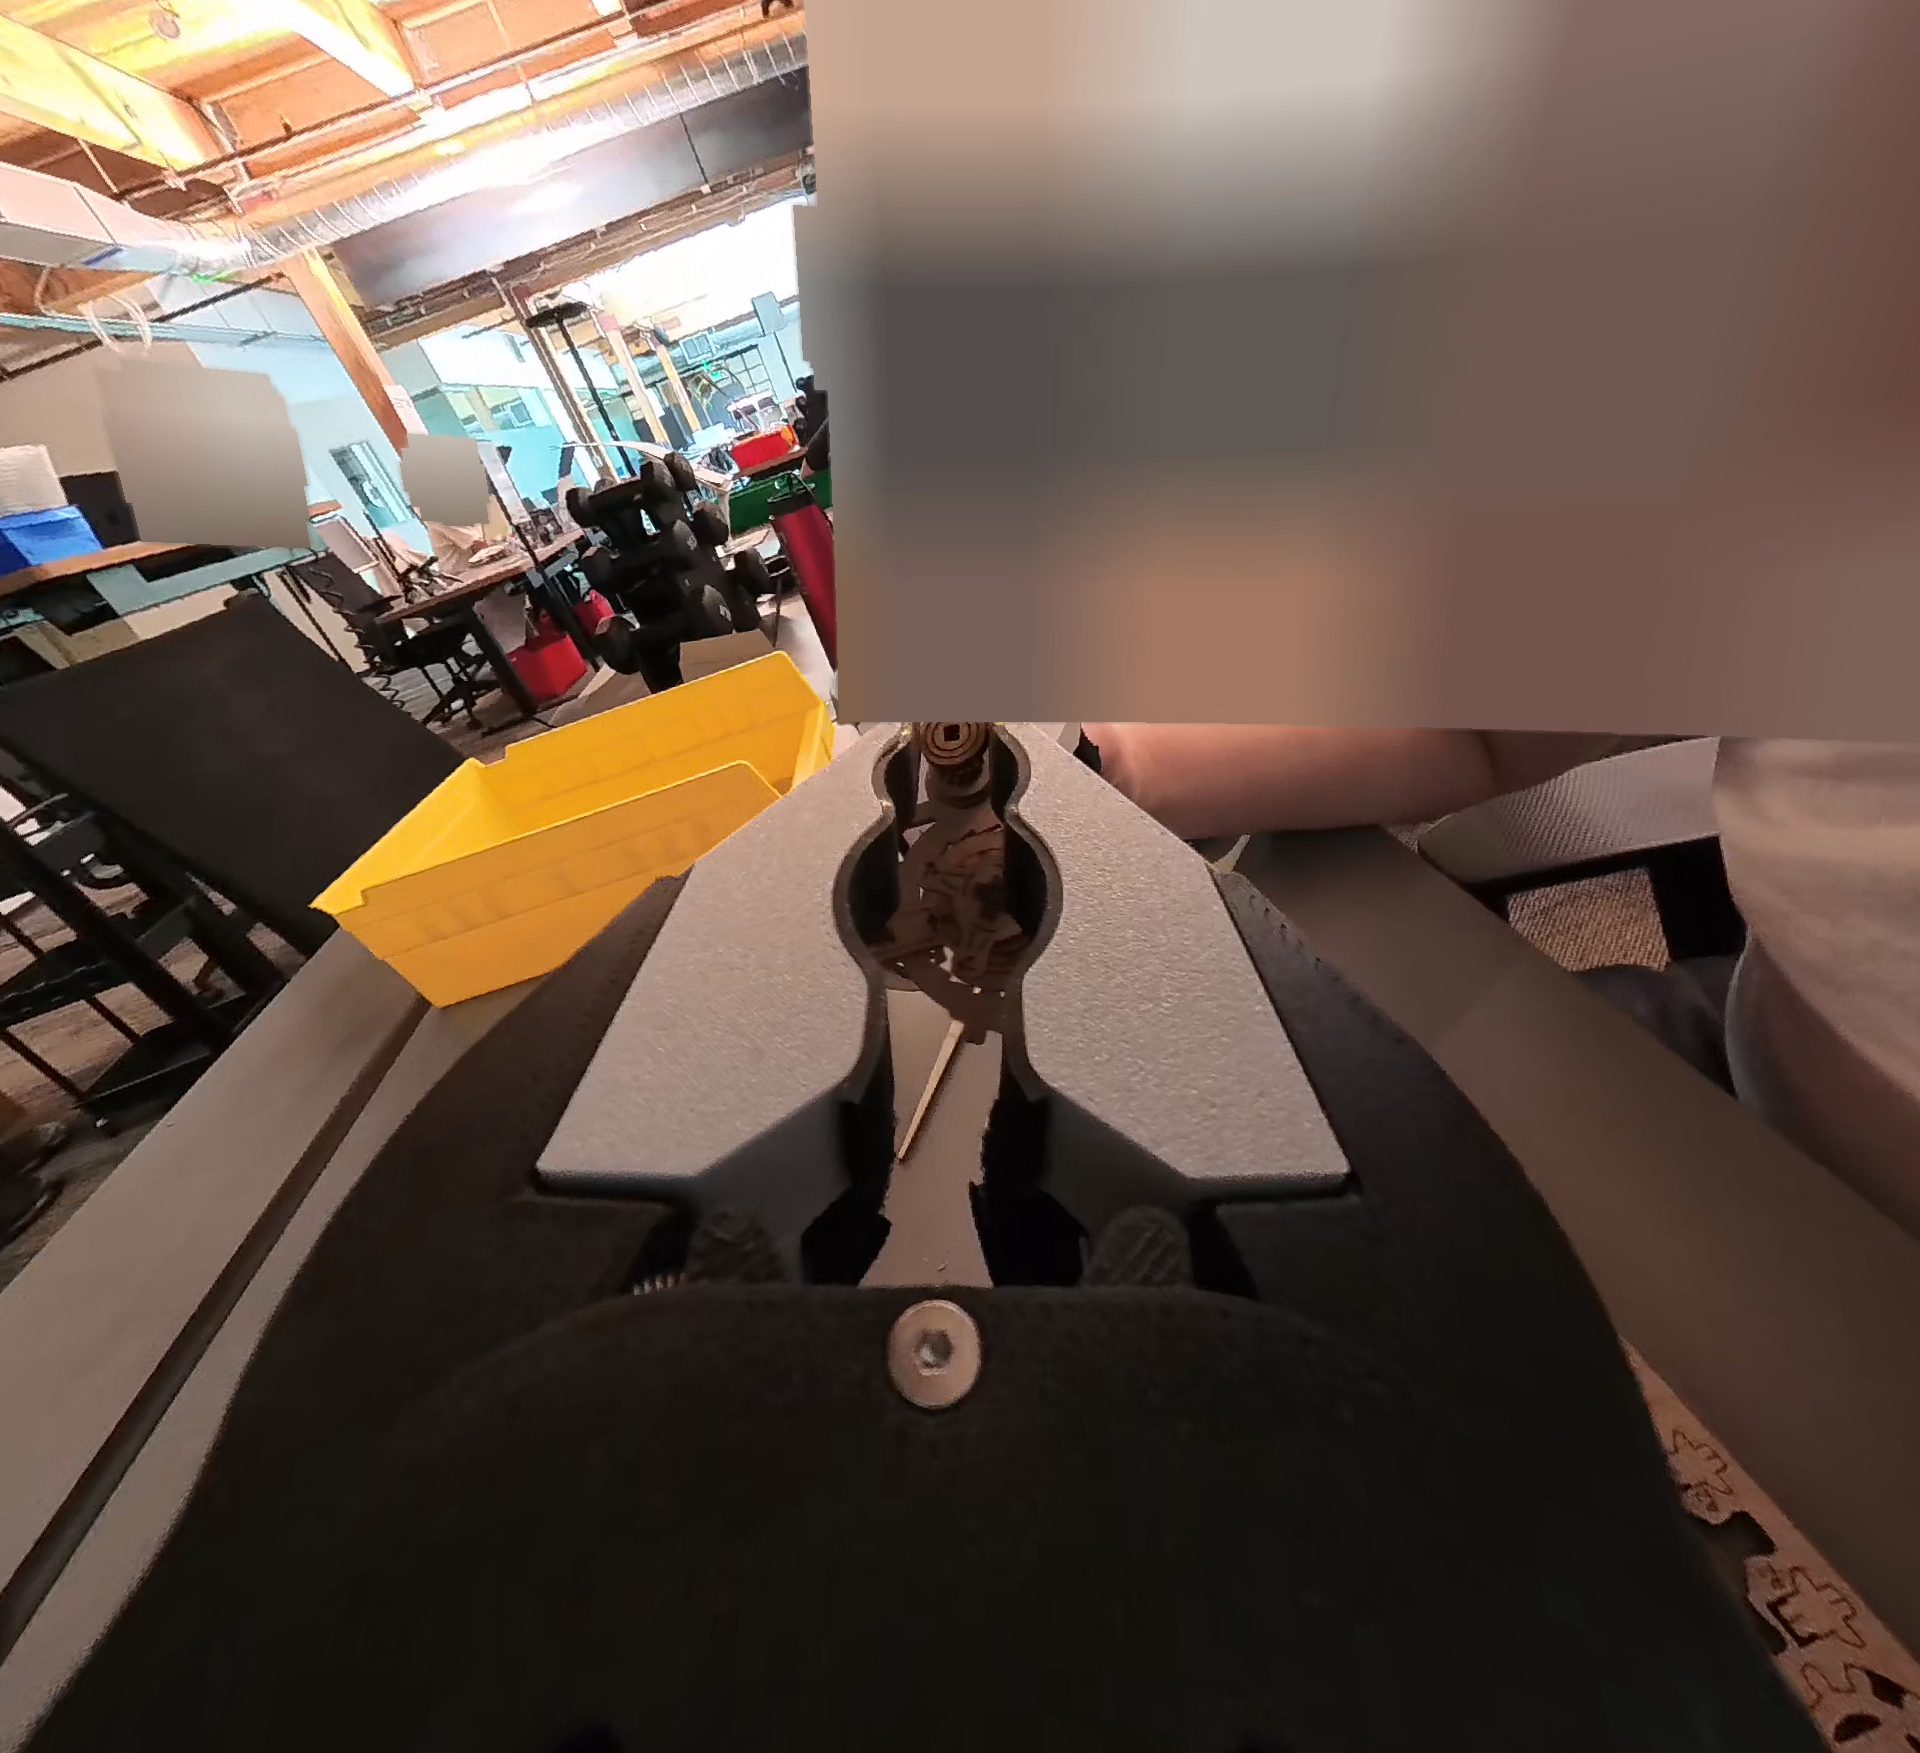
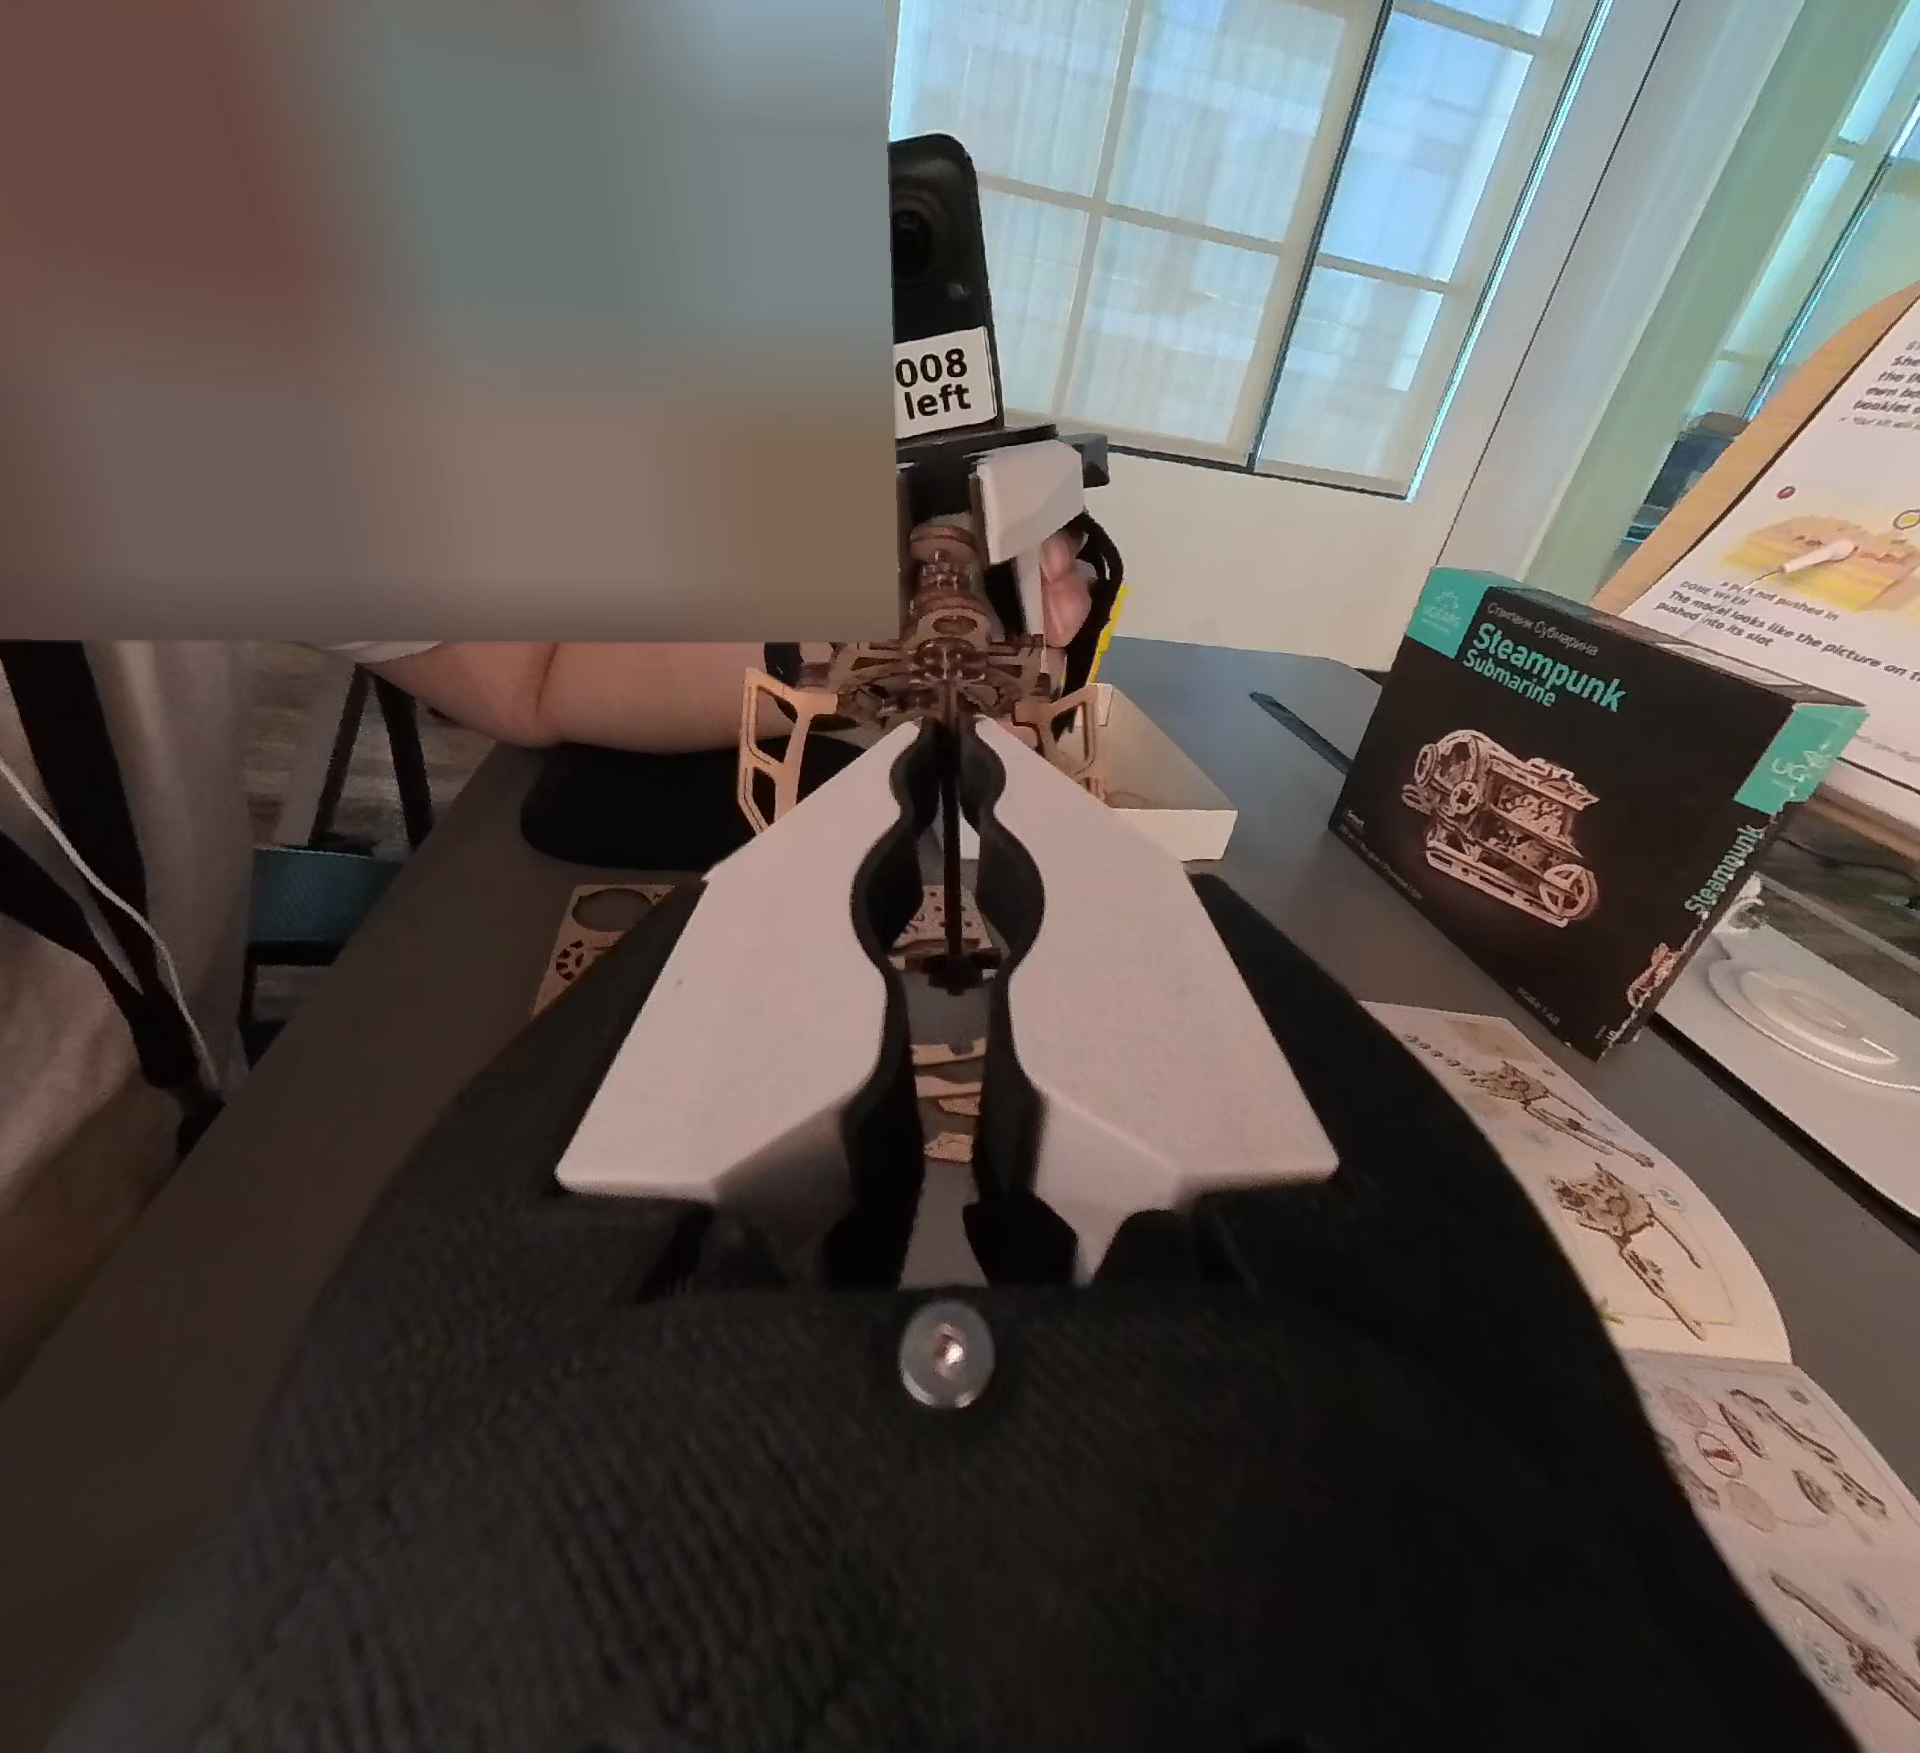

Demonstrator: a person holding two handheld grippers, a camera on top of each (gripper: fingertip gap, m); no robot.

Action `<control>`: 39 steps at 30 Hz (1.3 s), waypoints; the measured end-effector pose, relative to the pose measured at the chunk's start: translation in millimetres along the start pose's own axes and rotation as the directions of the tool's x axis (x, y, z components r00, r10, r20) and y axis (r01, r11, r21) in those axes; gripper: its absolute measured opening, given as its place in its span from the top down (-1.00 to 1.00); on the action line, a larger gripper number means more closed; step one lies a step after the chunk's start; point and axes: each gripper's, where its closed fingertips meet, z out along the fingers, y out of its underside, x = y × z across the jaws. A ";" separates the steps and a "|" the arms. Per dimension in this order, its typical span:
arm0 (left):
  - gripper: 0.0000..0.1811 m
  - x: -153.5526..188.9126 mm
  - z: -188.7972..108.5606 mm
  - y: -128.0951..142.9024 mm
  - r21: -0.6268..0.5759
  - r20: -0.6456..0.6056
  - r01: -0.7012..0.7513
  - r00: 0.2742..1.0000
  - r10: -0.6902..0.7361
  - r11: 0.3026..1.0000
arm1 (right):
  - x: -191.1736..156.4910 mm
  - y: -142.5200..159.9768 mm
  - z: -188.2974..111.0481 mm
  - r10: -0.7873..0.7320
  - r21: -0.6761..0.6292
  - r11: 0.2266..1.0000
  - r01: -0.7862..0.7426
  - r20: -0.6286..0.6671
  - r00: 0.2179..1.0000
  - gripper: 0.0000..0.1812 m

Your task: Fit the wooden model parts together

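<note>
The left gripper (image 1: pixel 951 747) and right gripper (image 2: pixel 951 737) face each other above the counter (image 2: pixel 1278 882), jaws narrowed on the wooden model (image 2: pixel 940 654) between them; the right pinches a thin flat part edge-on.

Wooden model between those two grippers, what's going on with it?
A person is working two handheld grippers over a grey table. The left gripper and the right gripper are both closed on the partly built wooden model, meeting tip to tip. The kit box and instruction booklet sit alongside.
</note>
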 end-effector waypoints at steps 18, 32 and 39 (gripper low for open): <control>0.88 -7.8 -3.9 -0.4 0.022 -0.012 0.148 0.989 -0.147 0.989 | 6.5 -2.0 1.4 0.006 0.023 1.000 -0.005 -0.056 0.998 0.99; 0.88 -7.2 -3.6 2.9 0.000 -0.027 0.160 0.987 -0.159 0.987 | 8.0 -2.1 -3.2 -0.123 -0.038 0.992 0.120 -0.105 0.987 0.99; 0.88 -7.9 -7.7 19.9 -0.195 0.009 -0.017 1.000 0.019 0.981 | 11.3 10.1 -3.3 -0.205 -0.156 0.970 0.185 -0.128 0.970 0.98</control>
